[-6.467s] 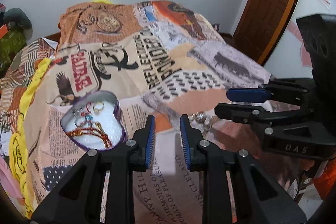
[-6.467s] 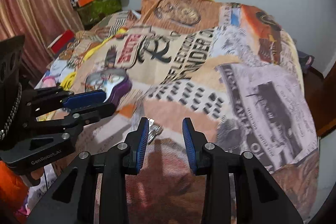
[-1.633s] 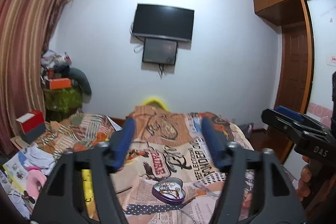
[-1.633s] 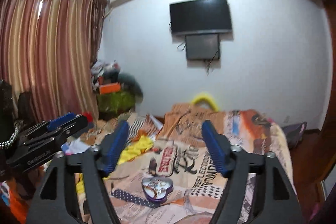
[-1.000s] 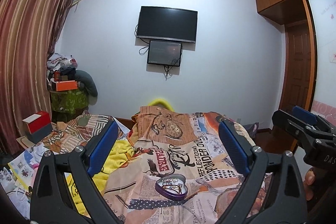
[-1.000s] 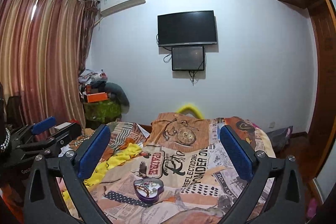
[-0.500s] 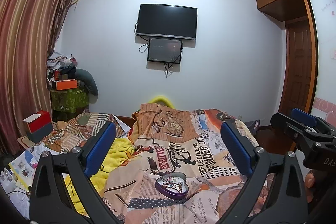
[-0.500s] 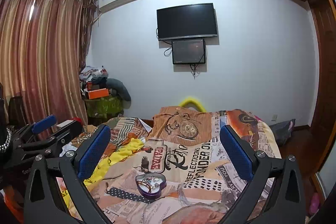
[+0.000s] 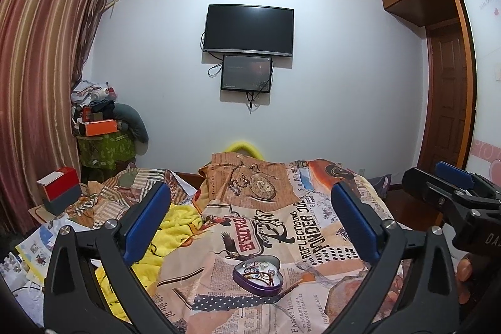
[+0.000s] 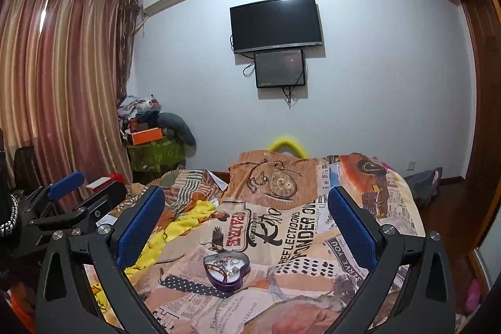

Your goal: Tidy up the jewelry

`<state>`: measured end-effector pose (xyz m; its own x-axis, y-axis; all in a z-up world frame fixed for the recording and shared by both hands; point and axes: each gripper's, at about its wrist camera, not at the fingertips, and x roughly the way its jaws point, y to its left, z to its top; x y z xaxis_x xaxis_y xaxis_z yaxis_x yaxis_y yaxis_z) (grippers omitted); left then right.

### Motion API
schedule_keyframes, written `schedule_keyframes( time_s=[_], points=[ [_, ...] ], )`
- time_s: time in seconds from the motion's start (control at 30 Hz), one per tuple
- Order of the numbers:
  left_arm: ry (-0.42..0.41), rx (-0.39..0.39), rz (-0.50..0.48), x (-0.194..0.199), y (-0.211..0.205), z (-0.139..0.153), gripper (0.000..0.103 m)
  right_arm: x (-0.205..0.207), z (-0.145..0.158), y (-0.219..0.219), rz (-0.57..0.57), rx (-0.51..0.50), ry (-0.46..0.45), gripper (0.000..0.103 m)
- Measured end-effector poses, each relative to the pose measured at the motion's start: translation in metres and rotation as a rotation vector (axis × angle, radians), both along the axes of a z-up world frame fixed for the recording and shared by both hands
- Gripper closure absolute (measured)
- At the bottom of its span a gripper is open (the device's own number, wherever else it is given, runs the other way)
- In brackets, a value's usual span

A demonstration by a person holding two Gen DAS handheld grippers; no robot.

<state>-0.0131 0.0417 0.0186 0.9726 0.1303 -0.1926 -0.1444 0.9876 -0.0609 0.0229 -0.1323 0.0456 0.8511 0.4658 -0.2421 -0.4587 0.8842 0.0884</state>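
While both grippers' fingers (image 9: 147, 224) (image 10: 139, 224) stand wide apart, the purple heart-shaped tin (image 9: 257, 275) (image 10: 226, 268) sits lidless on the bedspread (image 9: 313, 227), small tangled jewelry inside.

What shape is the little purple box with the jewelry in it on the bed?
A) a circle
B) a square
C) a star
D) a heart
D: the purple box on the bedspread has two rounded lobes and a pointed end, a heart, also seen from the right wrist.
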Motion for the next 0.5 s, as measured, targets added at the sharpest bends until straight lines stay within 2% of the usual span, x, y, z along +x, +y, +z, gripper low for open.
schedule_keyframes(
  time_s=[0.2,0.5],
  points=[
    [0.004,-0.024,-0.032,0.0022,0.0052,0.0009,0.000,-0.0014,0.0013,-0.0008,-0.003,0.001,-0.003,0.000],
    [-0.004,-0.017,-0.060,0.0012,0.0044,0.0014,0.000,-0.0007,0.0025,-0.0015,-0.010,-0.002,-0.005,0.000]
  ],
)
